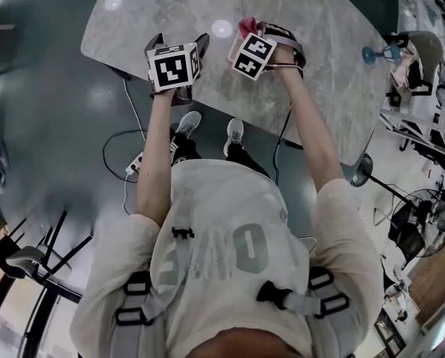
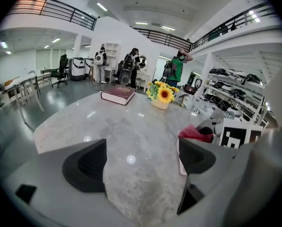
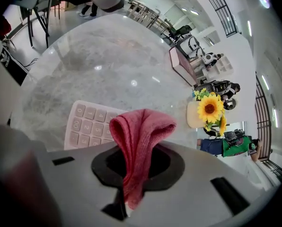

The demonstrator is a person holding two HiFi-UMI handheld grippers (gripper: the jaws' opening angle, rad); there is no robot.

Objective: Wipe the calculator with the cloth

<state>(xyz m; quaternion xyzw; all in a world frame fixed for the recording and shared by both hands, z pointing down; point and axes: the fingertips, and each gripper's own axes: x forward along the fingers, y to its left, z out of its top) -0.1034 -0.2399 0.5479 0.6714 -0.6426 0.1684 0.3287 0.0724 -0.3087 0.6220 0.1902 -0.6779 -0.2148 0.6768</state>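
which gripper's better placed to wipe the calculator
Right: the right gripper is shut on the red cloth, with the calculator just beyond it. The left gripper is open, empty.

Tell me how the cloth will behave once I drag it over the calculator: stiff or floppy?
Probably floppy: the cloth folds over softly in the right gripper shut on it, so it should bunch rather than lie flat. The calculator looks thin and light on the glossy table, so it may slide; the open left gripper isn't gripping it.

The cloth hides part of the calculator.
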